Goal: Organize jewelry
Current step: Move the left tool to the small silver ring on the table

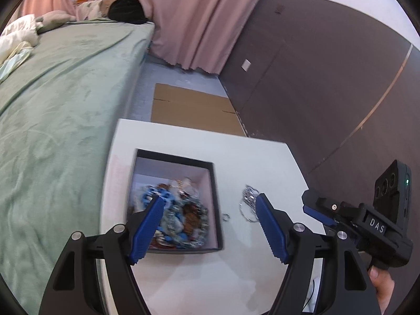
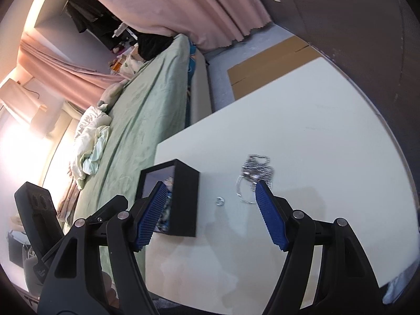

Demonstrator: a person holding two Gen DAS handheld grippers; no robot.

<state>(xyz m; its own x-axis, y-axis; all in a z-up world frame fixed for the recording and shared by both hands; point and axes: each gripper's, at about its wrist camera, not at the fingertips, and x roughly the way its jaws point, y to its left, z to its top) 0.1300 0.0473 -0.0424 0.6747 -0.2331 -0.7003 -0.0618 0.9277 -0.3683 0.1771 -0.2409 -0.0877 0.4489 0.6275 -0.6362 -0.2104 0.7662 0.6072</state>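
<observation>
A black open box (image 1: 216, 197) holds a heap of blue, silver and brown jewelry (image 1: 181, 215) on the white table (image 1: 236, 147). Right of it lie a small silver ring (image 1: 226, 216) and a silver chain pile (image 1: 249, 202). My left gripper (image 1: 207, 204) is open and empty above the box's right side. My right gripper (image 1: 323, 210) shows at the right edge of the left wrist view. In the right wrist view my right gripper (image 2: 211, 191) is open and empty above the table, with the box (image 2: 183, 202), ring (image 2: 219, 200) and chain pile (image 2: 256, 172) ahead.
A bed with a green cover (image 1: 57, 99) runs along the table's left side. Flattened cardboard (image 1: 191, 107) lies on the floor beyond the table. A dark wall panel (image 1: 328, 78) stands at the right and pink curtains (image 1: 194, 18) hang behind.
</observation>
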